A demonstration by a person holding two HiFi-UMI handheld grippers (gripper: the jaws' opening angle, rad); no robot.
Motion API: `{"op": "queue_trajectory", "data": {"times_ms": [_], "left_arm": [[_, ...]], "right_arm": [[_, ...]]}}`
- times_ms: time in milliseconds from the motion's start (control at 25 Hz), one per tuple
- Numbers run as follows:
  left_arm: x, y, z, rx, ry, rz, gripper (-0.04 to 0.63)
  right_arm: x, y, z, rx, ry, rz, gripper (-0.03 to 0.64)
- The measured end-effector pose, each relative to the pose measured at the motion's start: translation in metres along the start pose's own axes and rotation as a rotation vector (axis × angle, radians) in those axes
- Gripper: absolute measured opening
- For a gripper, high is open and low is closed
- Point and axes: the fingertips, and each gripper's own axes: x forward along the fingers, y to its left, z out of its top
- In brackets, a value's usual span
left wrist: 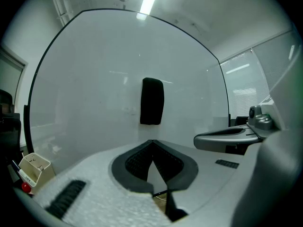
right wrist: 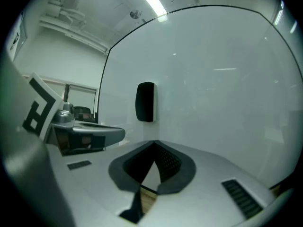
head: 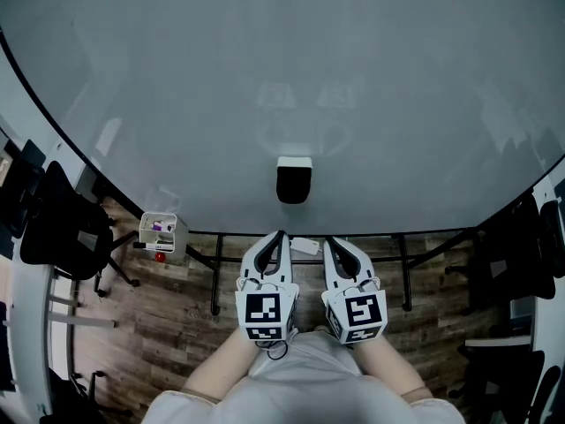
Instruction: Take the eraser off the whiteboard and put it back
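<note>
I am holding the left hand-held gripper [head: 280, 237] and the right hand-held gripper [head: 329, 241] side by side, each with its jaws pressed together on nothing. The eraser [head: 294, 180] is sticking upright on the whiteboard [head: 265, 78], ahead of both tips and untouched.

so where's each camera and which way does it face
Head view: on the person's head, steeply down at whiteboard and eraser; shows forearms, left gripper, right gripper.
Left gripper view: on left gripper, facing the eraser; shows its shut jaws, right gripper.
Right gripper view: on right gripper, facing the eraser; shows its shut jaws, left gripper.
All share the eraser on the whiteboard.
</note>
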Motion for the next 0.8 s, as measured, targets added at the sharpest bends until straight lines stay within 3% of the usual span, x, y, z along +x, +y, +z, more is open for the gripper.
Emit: {"op": "queue_trajectory", "data": {"times_ms": [800], "left_arm": [[0.0034, 0.0004, 0.0076, -0.007, -0.012, 0.005, 0.017]], "right_arm": [[0.0098, 0.0008, 0.0019, 0.032, 0.028, 0.019, 0.026]]}}
